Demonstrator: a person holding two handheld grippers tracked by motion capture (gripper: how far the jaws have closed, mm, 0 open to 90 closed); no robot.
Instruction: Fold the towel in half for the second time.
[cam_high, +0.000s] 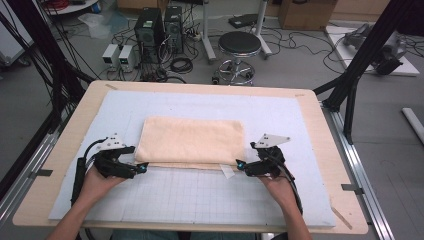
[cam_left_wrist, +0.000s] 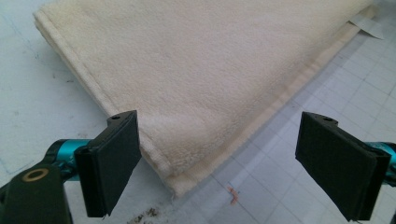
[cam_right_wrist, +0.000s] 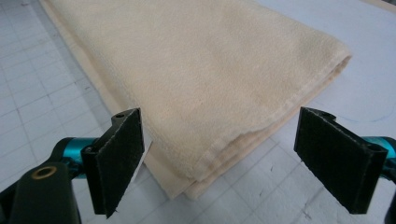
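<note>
A cream towel, folded into a flat rectangle, lies on the white gridded mat. My left gripper sits at the towel's near left corner, jaws open; in the left gripper view the corner lies between the two black pads without touching them. My right gripper is at the near right corner, also open, and the folded corner rests between its pads, apart from both. A small white label sticks out from under the towel's front edge.
The mat covers a wooden table. Beyond the table's far edge stand a black stool, computer towers and cables on the floor. Black frame posts rise at both sides.
</note>
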